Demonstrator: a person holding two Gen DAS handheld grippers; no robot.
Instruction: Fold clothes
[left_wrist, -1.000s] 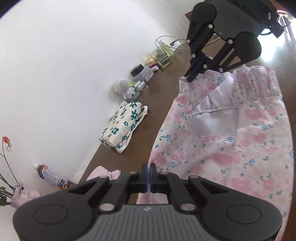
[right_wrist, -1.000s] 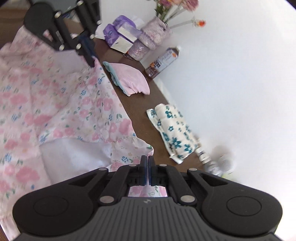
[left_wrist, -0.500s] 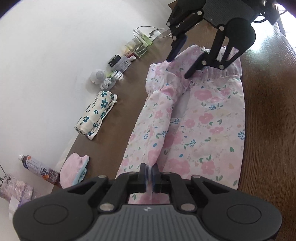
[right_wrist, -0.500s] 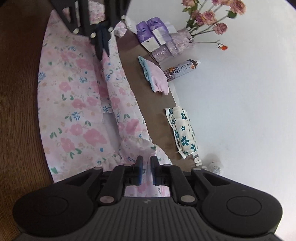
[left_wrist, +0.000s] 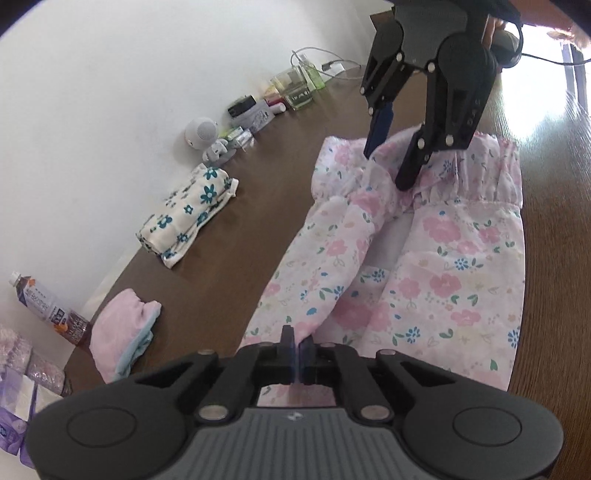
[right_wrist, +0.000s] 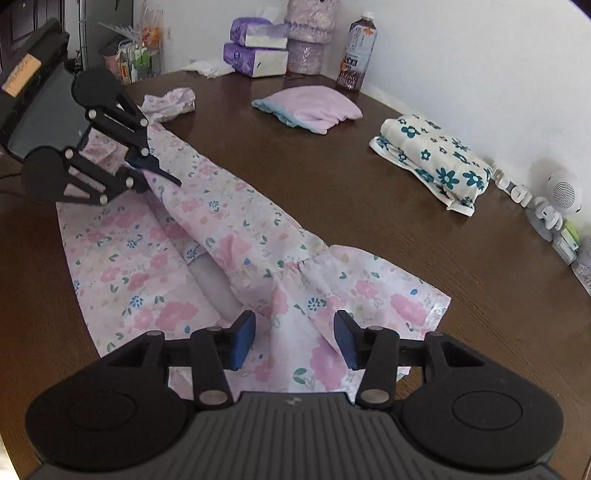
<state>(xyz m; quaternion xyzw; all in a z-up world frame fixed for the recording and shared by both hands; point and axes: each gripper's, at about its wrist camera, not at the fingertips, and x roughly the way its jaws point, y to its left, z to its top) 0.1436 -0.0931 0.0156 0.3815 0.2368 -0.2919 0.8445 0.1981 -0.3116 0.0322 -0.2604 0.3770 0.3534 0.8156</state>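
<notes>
- Left wrist view: the left gripper (left_wrist: 296, 345) sits at 6 o'clock, its fingers pinched together on a bit of the pink flowered garment (left_wrist: 436, 266), right at the near hem end of a long fold.
- That garment lies on the brown table (left_wrist: 288, 155), spreading from the centre out toward 3 o'clock; one side strip is turned over onto the rest, with a pale lining showing in the gap.
- At 1 o'clock the right gripper (left_wrist: 393, 155) stands over the gathered frilled end, its fingers spread and holding nothing.
- Right wrist view: the right gripper (right_wrist: 293, 341) at 6 o'clock is released, the frilled end lying loose between its fingers.
- At 9 o'clock the left gripper (right_wrist: 162, 175) is clenched on the far tip of the folded strip.
- At 12 and 2 o'clock lie a pink cloth (right_wrist: 317, 107) and a blue-flowered cloth (right_wrist: 432, 155), both folded, well apart from the garment.
- Judged by its drape and wrinkles, the garment is thin, light and limp; it probably slides on the smooth wood. Corners and hem edges look the surest hold, with both ends lifted together so the fold stays straight.
</notes>
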